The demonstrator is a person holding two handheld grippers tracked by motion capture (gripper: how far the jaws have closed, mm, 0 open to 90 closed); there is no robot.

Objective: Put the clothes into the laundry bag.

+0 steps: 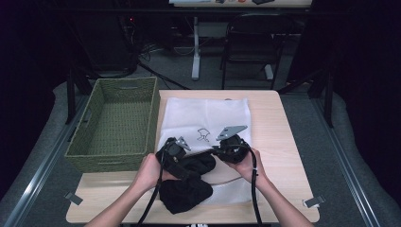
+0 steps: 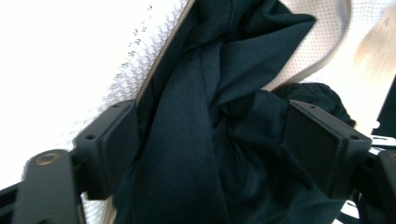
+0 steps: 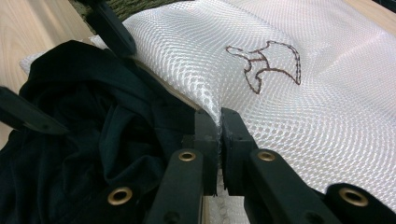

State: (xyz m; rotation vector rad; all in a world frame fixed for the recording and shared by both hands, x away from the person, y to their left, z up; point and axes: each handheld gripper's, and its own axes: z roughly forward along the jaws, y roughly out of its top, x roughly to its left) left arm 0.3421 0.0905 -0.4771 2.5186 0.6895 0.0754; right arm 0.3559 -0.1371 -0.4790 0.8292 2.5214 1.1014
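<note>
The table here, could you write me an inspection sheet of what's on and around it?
Surface: wooden table, white mesh laundry bag lying flat on it.
Job's things: black garment part-way into the bag's zipped opening.
Clutter: green woven basket, nothing seen inside.
Grippers: left gripper jaws open, garment between them; right gripper jaws pinch the bag's edge.
Cables: one trails from each gripper.
Surroundings: dark room, black chair, grey floor.

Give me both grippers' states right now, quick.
Left gripper: open, jaws spread around the black garment.
Right gripper: closed, pinching the edge of the white mesh bag.
</note>
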